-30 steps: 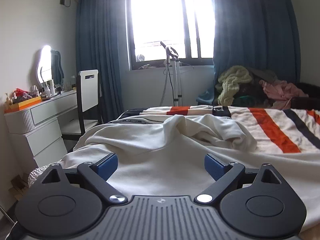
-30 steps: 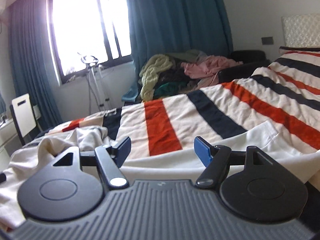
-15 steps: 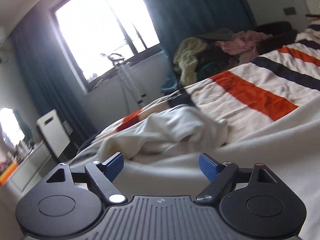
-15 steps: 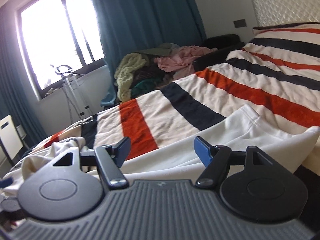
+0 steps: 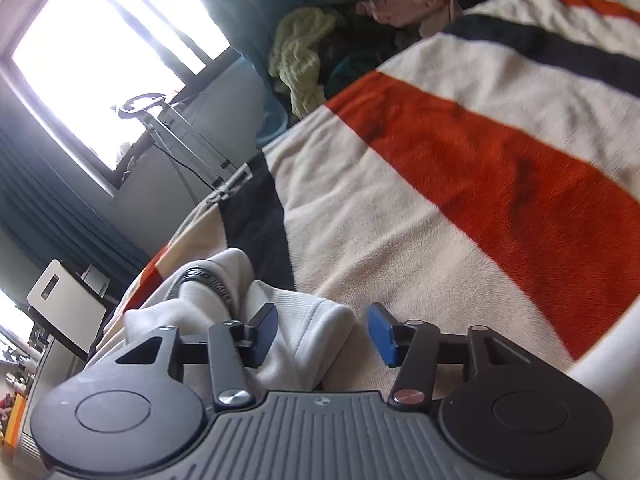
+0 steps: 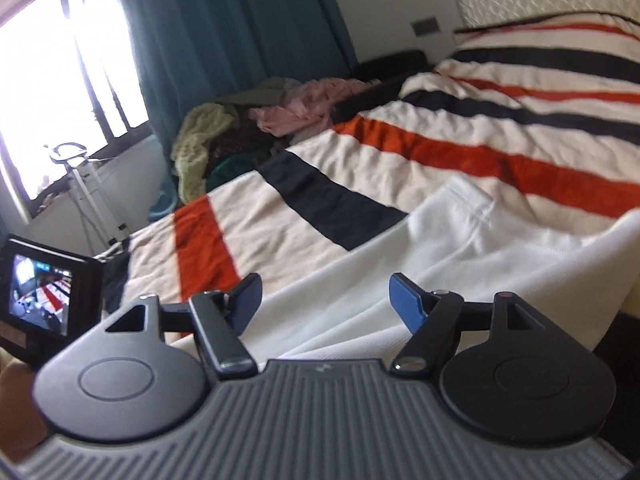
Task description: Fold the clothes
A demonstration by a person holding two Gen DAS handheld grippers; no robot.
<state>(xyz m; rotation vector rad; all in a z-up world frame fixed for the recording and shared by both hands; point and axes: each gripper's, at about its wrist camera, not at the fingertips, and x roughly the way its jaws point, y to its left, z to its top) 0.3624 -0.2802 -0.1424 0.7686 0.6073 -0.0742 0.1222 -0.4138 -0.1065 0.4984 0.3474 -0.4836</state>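
Observation:
A cream-white garment [image 6: 460,264] lies spread on the striped blanket [image 6: 480,152] of the bed. Its bunched end, with a ribbed cuff [image 5: 316,332] and a dark printed band, sits right at my left gripper [image 5: 322,334]. The jaws there are closing, with the cuff between them. The left pad touches the cloth and the right pad [image 5: 382,334] stands clear of it. My right gripper [image 6: 326,304] hovers open just above the flat white cloth with nothing between its fingers.
A heap of clothes [image 6: 256,128] lies past the far edge of the bed under the teal curtain. A metal stand [image 5: 176,136] is below the window, a white chair [image 5: 66,304] at the left. The other gripper's camera screen [image 6: 40,292] shows at the left of the right wrist view.
My left gripper swung right and down across the bed, rolled, and narrowed its jaws around the bunched cuff. The right gripper dropped a little and tilted; the other gripper's screen came into its view.

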